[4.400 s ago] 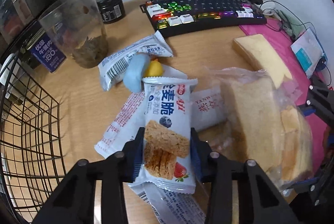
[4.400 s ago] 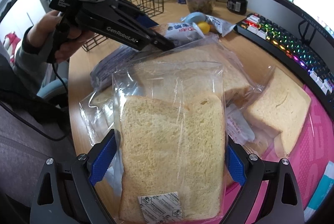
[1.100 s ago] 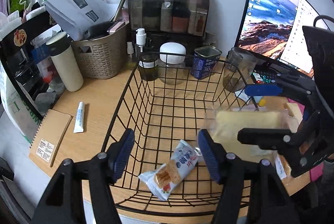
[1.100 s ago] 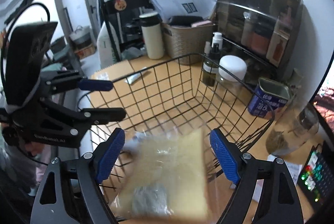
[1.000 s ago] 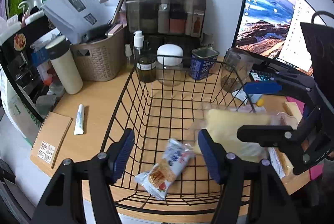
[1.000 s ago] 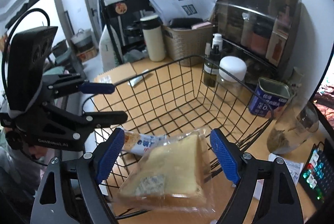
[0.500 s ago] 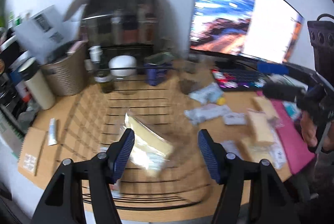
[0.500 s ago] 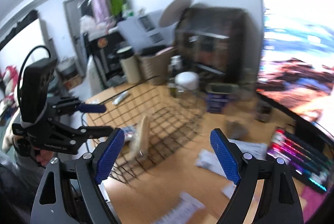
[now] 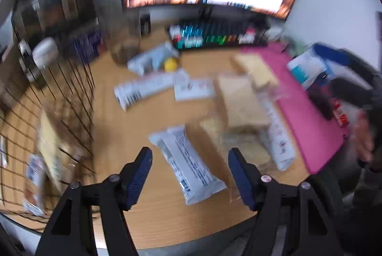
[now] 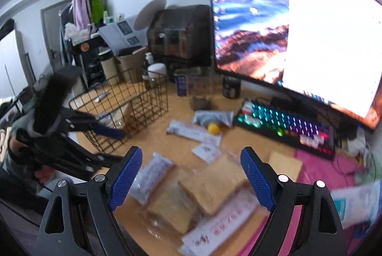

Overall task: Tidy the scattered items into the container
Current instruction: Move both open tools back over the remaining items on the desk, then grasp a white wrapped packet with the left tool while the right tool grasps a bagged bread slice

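Hovering above the surface, both grippers are seen spread wide with nothing between the fingers: the left gripper over a white snack packet, the right gripper over bagged bread.

Largest to smallest, as judged:
- Wire basket, at 9 o'clock in the left view and 10 o'clock in the right view. Rigid; a bagged bread slice and a snack packet already lie inside.
- Bagged bread, on the surface at 3 o'clock of the white snack packet. Expected to be light, soft and crushable, with slippery film; a gentle grasp across the slice's width is advised.
- A second, bare-looking slice lies at 1 o'clock by the pink mat; wrapping cannot be told through the blur.
- Snack packets: light, crinkly and flat. A pinch across the narrow width, mid-length, is judged best.
- Small yellow item near the keyboard: identity unclear.

View differences: the basket's contents and the far slice are shown better by the left view. The basket's full outline, the left gripper from outside and the long printed packet at 6 o'clock are given only by the right view. Both views are motion-blurred.
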Demonstrator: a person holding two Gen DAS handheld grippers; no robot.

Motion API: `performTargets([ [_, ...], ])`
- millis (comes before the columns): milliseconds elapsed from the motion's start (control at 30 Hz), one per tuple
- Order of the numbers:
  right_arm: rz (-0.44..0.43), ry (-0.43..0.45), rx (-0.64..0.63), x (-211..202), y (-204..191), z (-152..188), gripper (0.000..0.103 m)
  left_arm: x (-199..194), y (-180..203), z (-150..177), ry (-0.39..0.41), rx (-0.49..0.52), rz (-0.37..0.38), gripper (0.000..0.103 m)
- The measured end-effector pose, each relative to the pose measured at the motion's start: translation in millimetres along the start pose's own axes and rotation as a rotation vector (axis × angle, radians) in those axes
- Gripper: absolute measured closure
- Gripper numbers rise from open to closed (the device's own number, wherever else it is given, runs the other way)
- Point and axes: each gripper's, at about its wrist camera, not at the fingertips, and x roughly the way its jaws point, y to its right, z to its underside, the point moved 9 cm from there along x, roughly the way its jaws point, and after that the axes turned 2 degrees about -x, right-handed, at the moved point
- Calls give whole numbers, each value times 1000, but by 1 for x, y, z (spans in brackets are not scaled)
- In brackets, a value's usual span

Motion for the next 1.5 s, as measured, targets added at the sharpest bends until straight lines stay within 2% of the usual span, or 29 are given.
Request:
performTargets([
  [167, 15, -22, 21, 3, 12, 29, 17, 47, -3, 14, -91, -46, -68, 31],
  [367, 63, -115, 66, 28, 27, 76, 17, 64, -8, 19, -95, -69, -107, 31],
  [433, 62, -125, 92, 35, 32, 84, 17, 64, -8, 18, -82, -42, -118, 37],
  [567, 55, -131, 125, 48, 37, 90, 17, 63, -7, 14, -69, -2, -114, 58],
  [700, 76, -143, 140, 64, 38, 91, 17, 65, -15, 6, -53, -7, -114, 61],
  [833, 104, -162, 231, 88, 49, 93, 17, 61, -19, 3, -37, -9, -103, 62],
  [1067, 169, -208, 517, 121, 71, 92, 17, 61, -20, 0, -34, -2, -69, 62],
  [1200, 217, -236, 524, 136, 65, 85, 16, 65, -22, 0, -36, -1, -64, 62],
  [1300, 240, -270, 492, 151, 57, 81, 12, 64, -24, 1, -37, -1, -50, 62],
  [1433, 230, -305, 436, 167, 51, 83, 12, 61, -28, 2, -33, -9, -41, 62],
  [1467, 223, -311, 423, 169, 49, 84, 12, 61, -30, 2, -32, -12, -41, 62],
  [1500, 214, -318, 405, 171, 47, 84, 20, 61, -31, 2, -32, -14, -41, 62],
])
